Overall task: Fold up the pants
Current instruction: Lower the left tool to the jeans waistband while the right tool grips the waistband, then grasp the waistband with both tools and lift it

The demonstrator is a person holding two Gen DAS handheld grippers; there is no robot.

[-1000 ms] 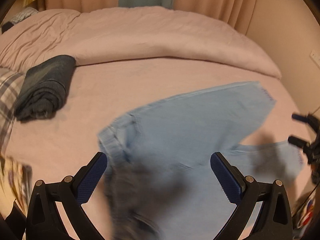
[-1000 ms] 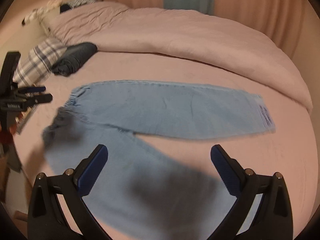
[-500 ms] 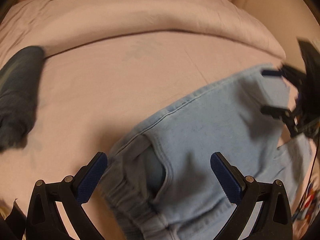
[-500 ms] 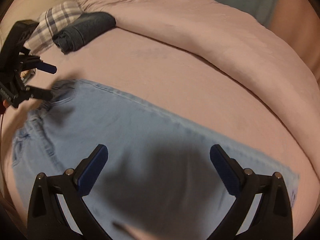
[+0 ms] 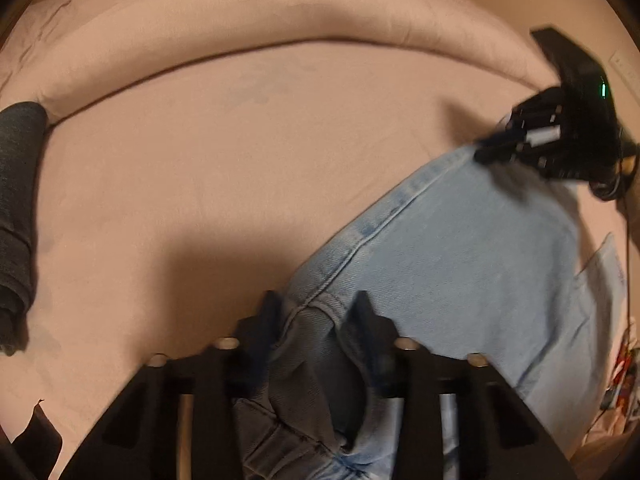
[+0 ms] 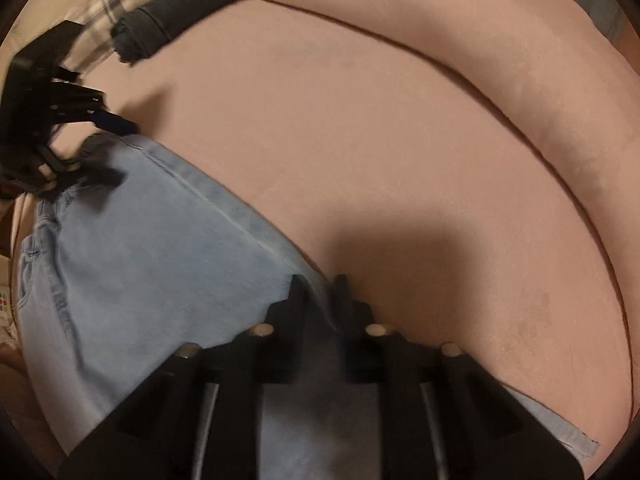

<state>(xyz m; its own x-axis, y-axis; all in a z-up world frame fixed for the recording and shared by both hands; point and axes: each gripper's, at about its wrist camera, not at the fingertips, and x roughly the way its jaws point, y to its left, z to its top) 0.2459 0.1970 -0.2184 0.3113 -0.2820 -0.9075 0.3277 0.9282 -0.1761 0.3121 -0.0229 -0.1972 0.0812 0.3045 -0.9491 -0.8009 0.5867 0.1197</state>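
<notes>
Light blue denim pants (image 5: 460,260) lie flat on the pink bed sheet (image 5: 200,160). My left gripper (image 5: 316,308) points steeply down at the waistband corner. Its jaws are closing, and the bunched waistband fills the gap between the pads. The right wrist view shows this gripper (image 6: 112,150) at the far left, on the waist end of the pants (image 6: 140,260). My right gripper (image 6: 320,288) is shut on the far side edge of a leg. In the left wrist view that right gripper (image 5: 484,150) sits at the upper right, on the same seam edge.
A dark folded garment (image 5: 16,208) lies at the left of the bed, next to a plaid pillow (image 6: 120,0). A rolled pink duvet (image 5: 280,12) runs along the far side. Bare sheet stretches beyond the pants.
Both grippers have come down onto the pants, and their jaws have gone from wide open to closed on the fabric: left at the waistband, right at the leg edge.
</notes>
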